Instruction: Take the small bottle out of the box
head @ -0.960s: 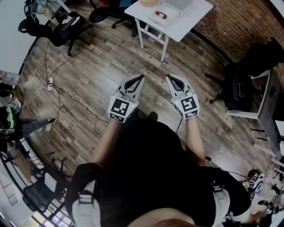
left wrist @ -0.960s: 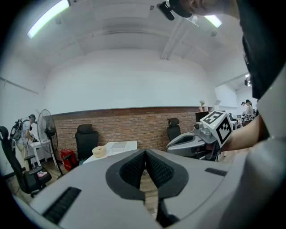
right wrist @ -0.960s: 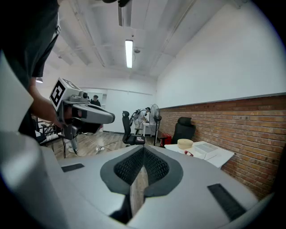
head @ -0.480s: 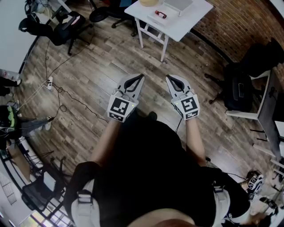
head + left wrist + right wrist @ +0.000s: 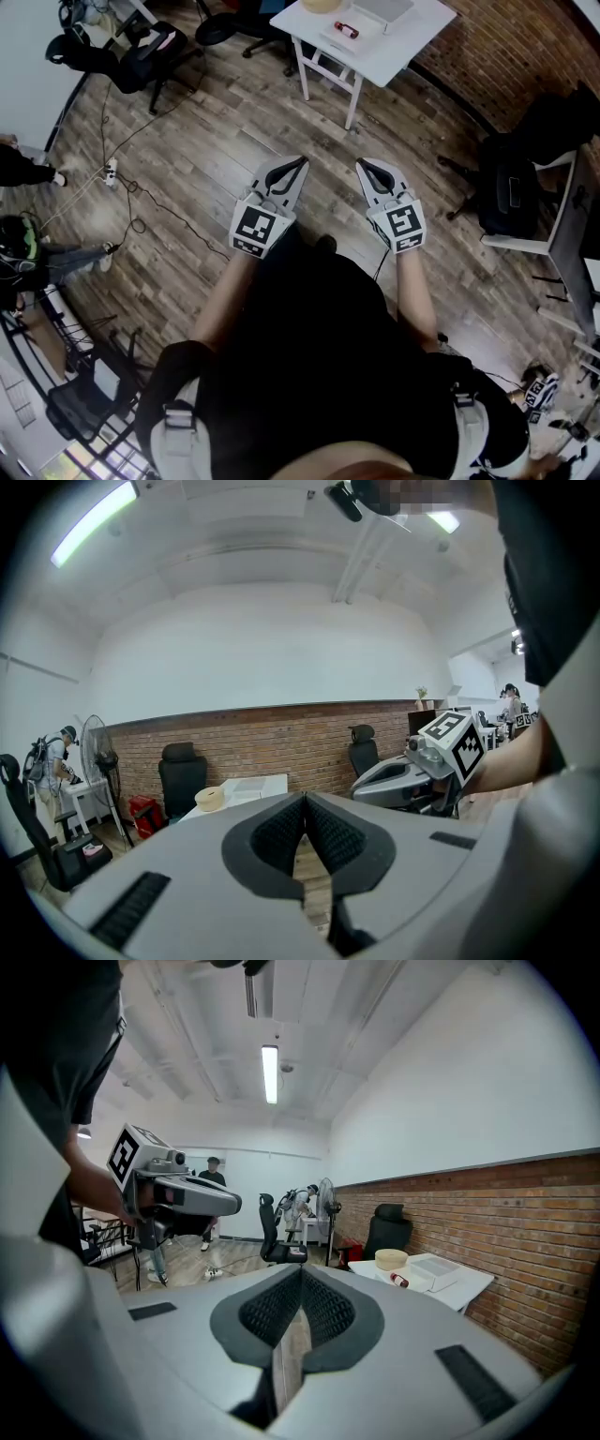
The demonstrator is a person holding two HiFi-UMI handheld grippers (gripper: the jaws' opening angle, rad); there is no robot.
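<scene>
A white table [image 5: 394, 47] stands far ahead on the wood floor. On it lie a shallow white box [image 5: 382, 9], a small red bottle [image 5: 347, 29] beside the box, and a round tan container [image 5: 319, 5]. The right gripper view shows the same bottle [image 5: 400, 1281] next to the box [image 5: 434, 1269]. My left gripper [image 5: 298, 167] and right gripper [image 5: 366, 169] are held side by side in front of my body, well short of the table. Both are shut with nothing between the jaws, as the left gripper [image 5: 305, 799] and right gripper [image 5: 302, 1271] show in their own views.
Black office chairs [image 5: 141, 52] stand at the far left, and another chair [image 5: 506, 192] with a desk stands at the right by the brick wall [image 5: 506, 47]. Cables and a power strip [image 5: 110, 173] lie on the floor to the left. A person's legs [image 5: 37, 258] show at the left edge.
Both grippers stay shut and almost still. The head view has shifted slightly, and the person at the left edge has moved.
</scene>
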